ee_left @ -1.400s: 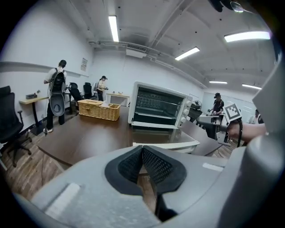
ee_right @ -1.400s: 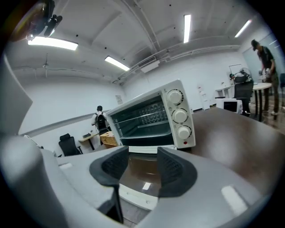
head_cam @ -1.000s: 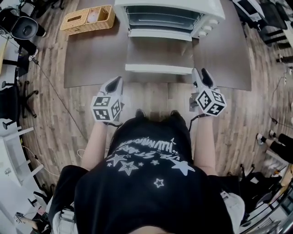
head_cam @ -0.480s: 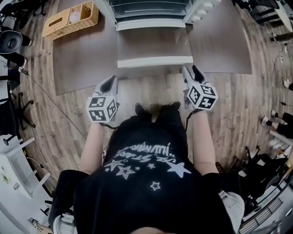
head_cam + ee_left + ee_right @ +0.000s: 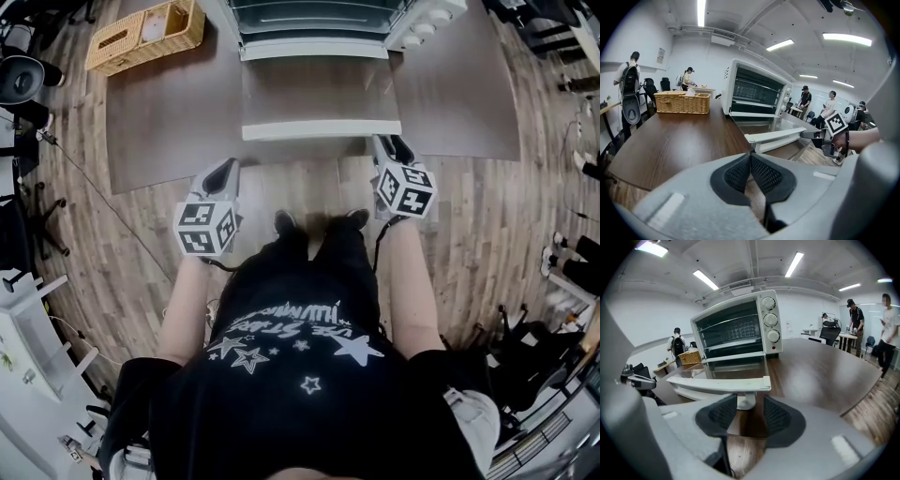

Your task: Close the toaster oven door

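The toaster oven [image 5: 319,19] sits at the far side of the table [image 5: 159,122], its door [image 5: 319,94] dropped flat toward the person and the white handle [image 5: 719,384] along the near edge. The step in hand looks like the reach for that handle. The right gripper [image 5: 745,416] is at its right end, fingers closing around the handle's support post without pressing on it. The left gripper [image 5: 751,171] hovers to the left, fingers clenched on nothing. Next, the door likely needs lifting and swinging up and away until it shuts.
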Motion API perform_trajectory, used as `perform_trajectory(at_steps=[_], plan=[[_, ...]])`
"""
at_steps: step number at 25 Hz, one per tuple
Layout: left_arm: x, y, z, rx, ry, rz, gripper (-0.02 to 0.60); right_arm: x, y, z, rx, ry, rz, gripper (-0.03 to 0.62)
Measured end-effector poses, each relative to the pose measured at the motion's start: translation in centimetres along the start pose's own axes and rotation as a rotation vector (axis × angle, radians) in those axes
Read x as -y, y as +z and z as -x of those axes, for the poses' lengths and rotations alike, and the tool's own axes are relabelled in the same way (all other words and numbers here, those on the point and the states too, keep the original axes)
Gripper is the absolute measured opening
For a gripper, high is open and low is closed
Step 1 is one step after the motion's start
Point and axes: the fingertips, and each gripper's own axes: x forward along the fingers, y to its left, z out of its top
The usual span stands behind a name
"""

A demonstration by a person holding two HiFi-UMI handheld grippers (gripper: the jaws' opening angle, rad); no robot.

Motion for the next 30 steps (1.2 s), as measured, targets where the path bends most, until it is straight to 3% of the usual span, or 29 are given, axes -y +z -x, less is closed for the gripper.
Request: perform_trajectory(at_steps=[9,12,30], plan=[[0.0,-0.7,0.3,-0.012,0.010,0.018,0.012,-0.4,0.0,-0.7,0.002,-0.009,0.053,0.146],[0.2,-0.6,0.3,-0.006,0.010,0.017,0.012,-0.1,0.2,-0.5,0.011,-0.022,0.049,0.082],[-0.1,0.4,1.8,0.039,0.006,0.041,0.012,-0.4,2.6,0.9,0.015,-0.039,0.021,0.074]])
